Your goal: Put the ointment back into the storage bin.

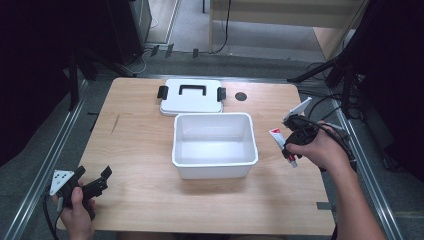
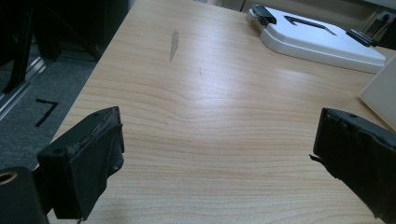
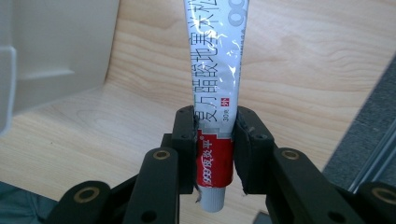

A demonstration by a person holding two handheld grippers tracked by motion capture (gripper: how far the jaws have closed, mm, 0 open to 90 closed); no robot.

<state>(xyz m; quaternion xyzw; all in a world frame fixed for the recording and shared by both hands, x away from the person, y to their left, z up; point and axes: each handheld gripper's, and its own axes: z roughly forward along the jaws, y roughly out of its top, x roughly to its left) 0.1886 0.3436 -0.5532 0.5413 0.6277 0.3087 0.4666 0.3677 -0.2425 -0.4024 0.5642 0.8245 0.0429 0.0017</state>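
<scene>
White bin (image 1: 215, 145) at table (image 1: 135, 150) centre, open top, nothing inside. Its lid (image 1: 191, 97) lies flat just behind it, black handle and two black side latches up.

Right gripper (image 3: 214, 135) clenched on a tube (image 3: 215, 79) near the cap end, grasping it above the table just right of the bin. Tube body silver-white with a red band; Chinese characters printed along it, "30" legible, the rest not readable.

Left gripper (image 2: 215, 154) released, jaws wide apart, nothing between them, at the near left table edge.

Black tongs (image 3: 215, 135) with brass-ringed screw holes, 2 padded jaws, trailing black cable.
</scene>
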